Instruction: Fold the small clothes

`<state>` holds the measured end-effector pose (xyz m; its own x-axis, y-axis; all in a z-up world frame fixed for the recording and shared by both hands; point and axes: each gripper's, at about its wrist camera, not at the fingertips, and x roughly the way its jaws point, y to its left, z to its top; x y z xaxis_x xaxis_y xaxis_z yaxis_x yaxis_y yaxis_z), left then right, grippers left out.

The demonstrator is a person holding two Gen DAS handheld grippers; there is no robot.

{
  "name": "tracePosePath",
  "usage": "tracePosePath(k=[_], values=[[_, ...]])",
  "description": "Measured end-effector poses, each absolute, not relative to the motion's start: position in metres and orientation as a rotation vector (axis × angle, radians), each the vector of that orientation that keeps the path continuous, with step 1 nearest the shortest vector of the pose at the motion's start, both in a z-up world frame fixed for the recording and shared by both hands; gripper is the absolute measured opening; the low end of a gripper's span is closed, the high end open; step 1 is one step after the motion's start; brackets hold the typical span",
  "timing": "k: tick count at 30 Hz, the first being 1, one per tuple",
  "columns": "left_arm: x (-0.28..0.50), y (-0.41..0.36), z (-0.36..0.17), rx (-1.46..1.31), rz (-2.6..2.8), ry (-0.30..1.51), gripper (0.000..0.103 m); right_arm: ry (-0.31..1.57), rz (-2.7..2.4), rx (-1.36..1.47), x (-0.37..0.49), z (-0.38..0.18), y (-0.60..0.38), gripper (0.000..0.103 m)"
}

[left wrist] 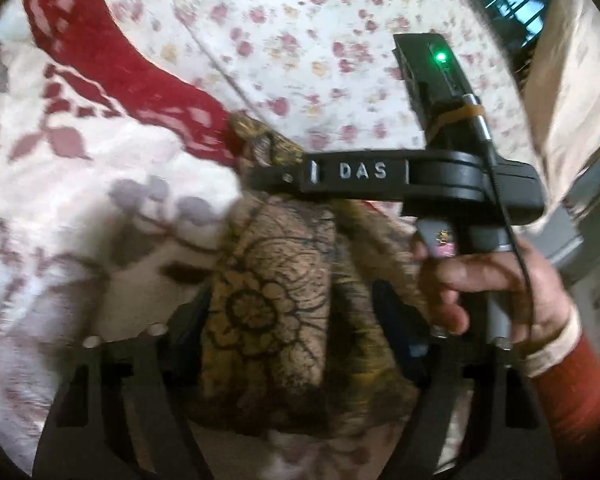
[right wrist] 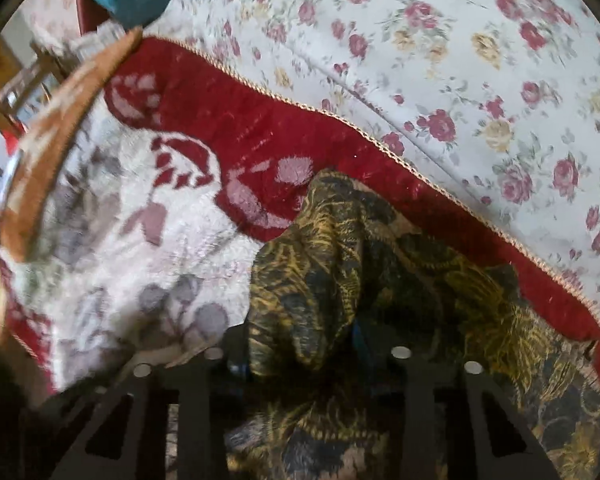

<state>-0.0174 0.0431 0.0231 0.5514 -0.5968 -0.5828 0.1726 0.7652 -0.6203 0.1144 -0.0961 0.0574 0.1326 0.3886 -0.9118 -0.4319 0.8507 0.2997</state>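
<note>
The small garment (left wrist: 268,300) is a gold-and-black patterned cloth, bunched on a red-and-white blanket (left wrist: 80,200). My left gripper (left wrist: 296,336) stands wide around the cloth's near end, and I cannot see its pads pressing on it. The right gripper (left wrist: 260,168), held by a hand (left wrist: 500,280), comes in from the right and pinches the cloth's raised far tip. In the right wrist view the garment (right wrist: 324,248) rises in a crumpled fold between the fingers of the right gripper (right wrist: 306,348), which close on it.
The blanket (right wrist: 140,240) has a wide red border with a cord edge and lies on a rose-print bedsheet (right wrist: 460,80). A wooden bed rail (right wrist: 48,152) curves along the left. A curtain and a window (left wrist: 512,4) are at the far right.
</note>
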Motion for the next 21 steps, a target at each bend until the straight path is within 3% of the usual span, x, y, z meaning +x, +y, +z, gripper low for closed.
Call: tracePosePath(k=[3, 7, 9, 11, 12, 15, 21], values=[[-0.020, 0.037, 0.029, -0.493, -0.506, 0.847, 0.057, 1.336, 0.595, 0.011, 0.118, 0.056, -0.101, 0.038], [-0.022, 0.032, 0.036, -0.479, -0.539, 0.810, 0.052, 1.385, 0.546, -0.010, 0.129, 0.052, -0.092, 0.065], [-0.021, 0.030, 0.037, -0.467, -0.543, 0.805, 0.052, 1.385, 0.541, -0.043, 0.131, 0.045, -0.079, 0.065], [-0.019, 0.028, 0.036, -0.463, -0.541, 0.810, 0.052, 1.349, 0.517, -0.084, 0.129, 0.045, -0.074, 0.057], [-0.018, 0.028, 0.035, -0.467, -0.545, 0.812, 0.049, 1.320, 0.495, -0.087, 0.126, 0.047, -0.077, 0.044], [-0.021, 0.026, 0.040, -0.459, -0.560, 0.806, 0.032, 1.277, 0.519, -0.021, 0.117, 0.058, -0.097, 0.025], [-0.038, 0.001, 0.068, -0.390, -0.626, 0.769, 0.027, 1.198, 0.565, 0.188, 0.103, 0.101, -0.167, 0.020]])
